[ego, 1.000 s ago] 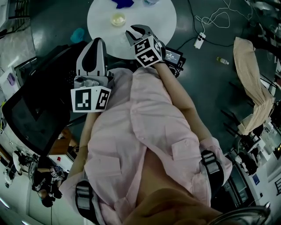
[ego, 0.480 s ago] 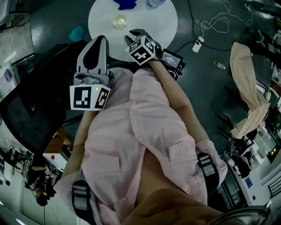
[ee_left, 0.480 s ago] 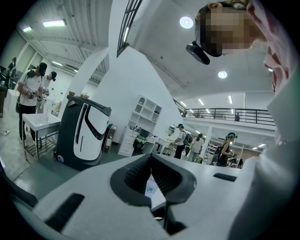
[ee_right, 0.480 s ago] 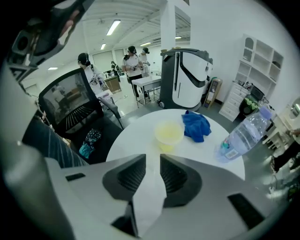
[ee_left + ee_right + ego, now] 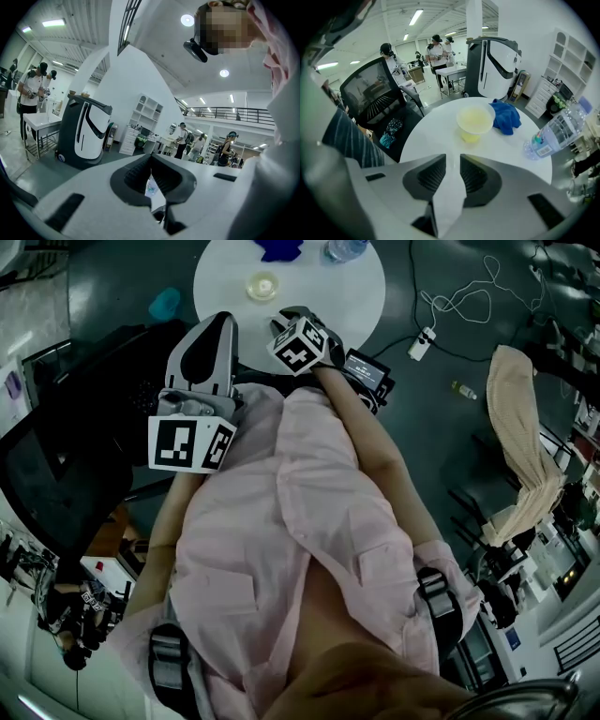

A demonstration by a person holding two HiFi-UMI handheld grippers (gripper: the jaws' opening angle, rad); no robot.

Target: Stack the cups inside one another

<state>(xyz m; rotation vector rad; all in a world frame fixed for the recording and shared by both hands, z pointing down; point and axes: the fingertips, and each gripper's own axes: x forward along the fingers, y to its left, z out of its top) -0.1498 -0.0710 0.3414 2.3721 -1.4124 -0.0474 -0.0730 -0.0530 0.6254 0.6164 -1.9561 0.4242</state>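
Now: cup [image 5: 476, 123] upright on table [image 5: 433, 133], mouth up; right tongs [image 5: 453, 158] slightly apart, empty; left tongs [image 5: 150, 158] closed, empty.

The cup [image 5: 476, 123] stands on the round surface [image 5: 436, 140]; a cloth [image 5: 506, 117] lies just right of the cup; a bottle [image 5: 555, 133] is further right of the cup, near the surface's edge; my right gripper [image 5: 453, 161] is before the cup, apart from it; my left gripper [image 5: 217, 329] is nearer me, left of the cup.
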